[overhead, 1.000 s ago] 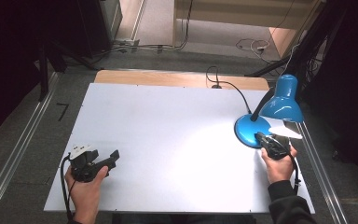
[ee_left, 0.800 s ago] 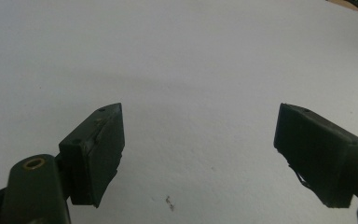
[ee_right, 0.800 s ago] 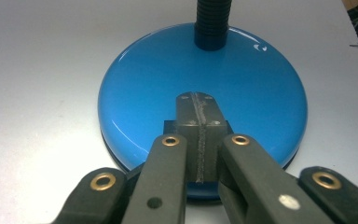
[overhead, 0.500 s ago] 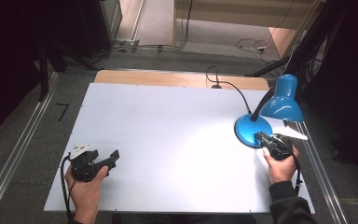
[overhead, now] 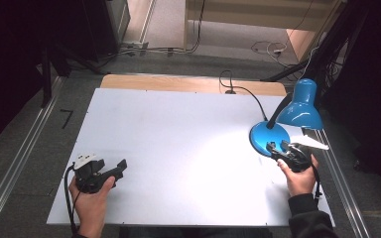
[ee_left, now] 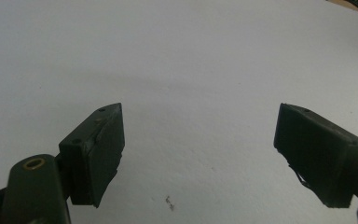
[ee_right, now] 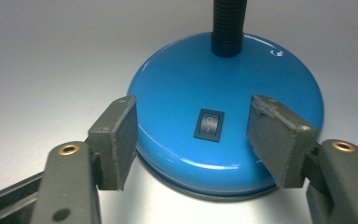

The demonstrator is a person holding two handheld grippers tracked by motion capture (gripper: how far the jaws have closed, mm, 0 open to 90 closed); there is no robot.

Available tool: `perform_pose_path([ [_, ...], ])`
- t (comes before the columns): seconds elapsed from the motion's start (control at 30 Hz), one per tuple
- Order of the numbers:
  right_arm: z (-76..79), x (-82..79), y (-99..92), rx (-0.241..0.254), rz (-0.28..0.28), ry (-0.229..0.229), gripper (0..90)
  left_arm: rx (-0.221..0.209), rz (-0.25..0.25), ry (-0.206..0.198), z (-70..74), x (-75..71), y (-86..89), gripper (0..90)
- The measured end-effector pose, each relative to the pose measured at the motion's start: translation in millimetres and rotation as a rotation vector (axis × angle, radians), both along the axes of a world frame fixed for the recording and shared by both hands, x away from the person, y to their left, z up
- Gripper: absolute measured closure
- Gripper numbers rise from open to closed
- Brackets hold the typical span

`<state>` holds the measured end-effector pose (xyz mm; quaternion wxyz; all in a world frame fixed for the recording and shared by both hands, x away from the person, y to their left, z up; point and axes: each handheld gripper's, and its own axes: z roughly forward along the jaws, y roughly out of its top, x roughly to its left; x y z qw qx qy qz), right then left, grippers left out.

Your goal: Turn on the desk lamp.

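Note:
A blue desk lamp [overhead: 297,106] stands at the right of the white table [overhead: 178,134], lit, its shade throwing light on the surface. Its round blue base [ee_right: 228,88] carries a black rocker switch [ee_right: 209,125] and a black flexible neck [ee_right: 230,23]. My right gripper [overhead: 276,148] is open at the base's near edge, its jaws on either side of the switch [ee_right: 196,135], nothing held. My left gripper [overhead: 121,167] rests open at the table's front left, and its jaws [ee_left: 200,149] stand wide apart over bare white surface.
The lamp's black cord [overhead: 243,91] runs from the base to the back edge of the table. A wooden strip [overhead: 188,83] lies along the far edge. Metal rails [overhead: 17,163] flank the table. Cables and furniture legs lie on the floor behind.
My right gripper has moved forward a little, closer over the lamp base. The left gripper has stayed in place.

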<state>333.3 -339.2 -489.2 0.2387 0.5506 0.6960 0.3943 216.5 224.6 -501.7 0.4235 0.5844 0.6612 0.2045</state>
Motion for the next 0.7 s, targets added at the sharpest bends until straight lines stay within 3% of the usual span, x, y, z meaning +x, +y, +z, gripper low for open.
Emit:
perform_pose_path([
  [0.33,-0.2,-5.9,-0.4,-0.009,0.009,0.004,23.1,0.000,0.000,-0.001,0.0,-0.1,-0.2,16.8],
  [0.7,0.8,-12.2,-4.2,-0.004,0.008,0.007,22.2,-0.001,-0.001,-0.002,0.2,-0.2,-0.1,16.8],
])
